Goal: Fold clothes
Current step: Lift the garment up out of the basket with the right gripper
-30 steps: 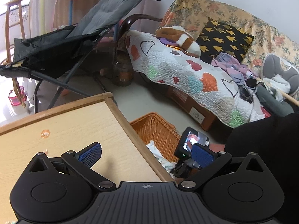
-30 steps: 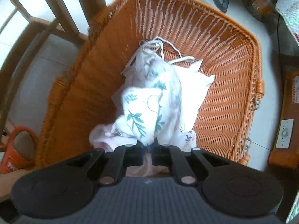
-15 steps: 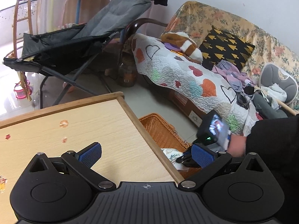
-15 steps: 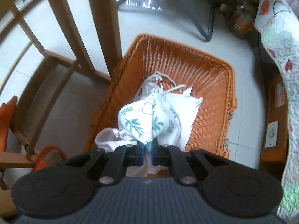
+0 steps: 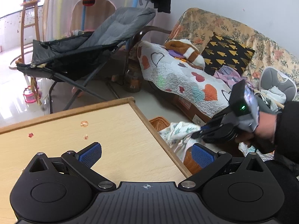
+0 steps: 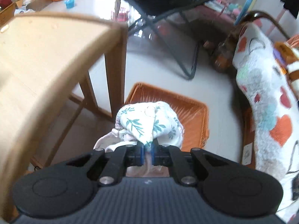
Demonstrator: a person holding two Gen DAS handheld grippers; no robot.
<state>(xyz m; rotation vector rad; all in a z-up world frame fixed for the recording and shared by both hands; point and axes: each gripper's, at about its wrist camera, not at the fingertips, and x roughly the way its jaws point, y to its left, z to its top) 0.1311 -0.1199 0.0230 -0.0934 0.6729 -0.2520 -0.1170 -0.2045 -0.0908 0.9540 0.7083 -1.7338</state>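
1. We take the wooden table (image 5: 115,130) as our landmark; its bare light top fills the lower left of the left wrist view, with a few small orange marks on it.
2. Beyond the table's far right corner we see the sofa (image 5: 224,31) in a floral cover, a heart-patterned quilt (image 5: 186,78) draped over its seat.
3. Beyond the table's far edge stands a dark folding recliner (image 5: 84,56) on the shiny floor.
4. Down on the floor, right beside the table's leg, sits the orange wicker basket (image 6: 192,110).
5. Above that basket, off the table's right edge, hangs the leaf-print garment (image 6: 149,123), bunched and clear of the basket floor, with paler cloth trailing beneath it.
6. We have the right gripper (image 6: 147,149) nearly closed, its blue pads pinching a fold of that garment; a hand (image 5: 265,127) in a dark sleeve carries it at about the level of the tabletop.
7. Our left gripper (image 5: 145,154) hovers over the table's right edge, jaws spread wide, nothing between the blue pads (image 5: 89,154).
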